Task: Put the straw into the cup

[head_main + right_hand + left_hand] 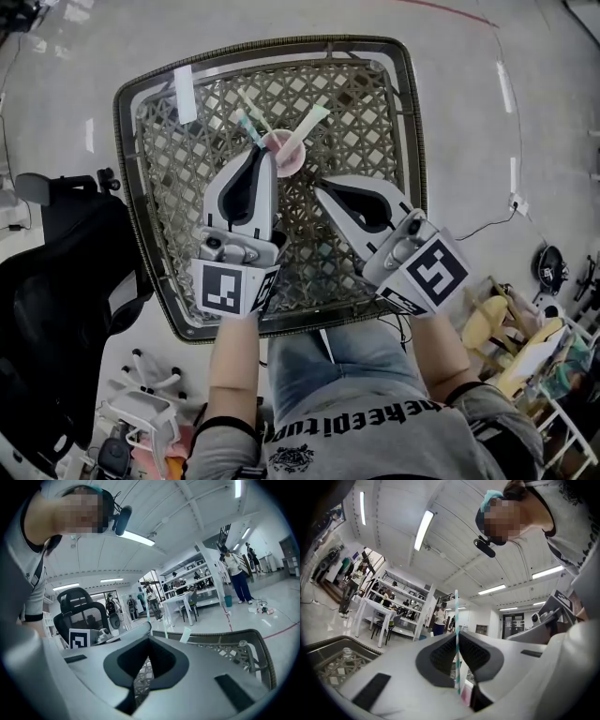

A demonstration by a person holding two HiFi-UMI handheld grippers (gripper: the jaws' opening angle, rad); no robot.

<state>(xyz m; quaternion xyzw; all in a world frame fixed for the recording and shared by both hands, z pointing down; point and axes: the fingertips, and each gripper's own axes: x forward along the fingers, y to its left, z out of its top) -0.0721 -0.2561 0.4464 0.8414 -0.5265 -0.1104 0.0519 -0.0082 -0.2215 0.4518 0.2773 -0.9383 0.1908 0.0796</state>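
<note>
Item count: two grippers, one cup, three straws, and one white strip (pixel 184 94) lying far left on the wicker table (pixel 384 103).

My left gripper (pixel 265 153) is clamped on the teal-striped straw (pixel 456 620). The straw's long axis runs upright between the jaws. Its upper end leans far-left and its lower end is at the mouth of the pink cup (pixel 286 152).

A white straw (pixel 248 101) leans far-left from the cup. A pale green straw (pixel 312 119) leans far-right.

My right gripper (pixel 320 188) is closed on nothing, just near-right of the cup.
</note>
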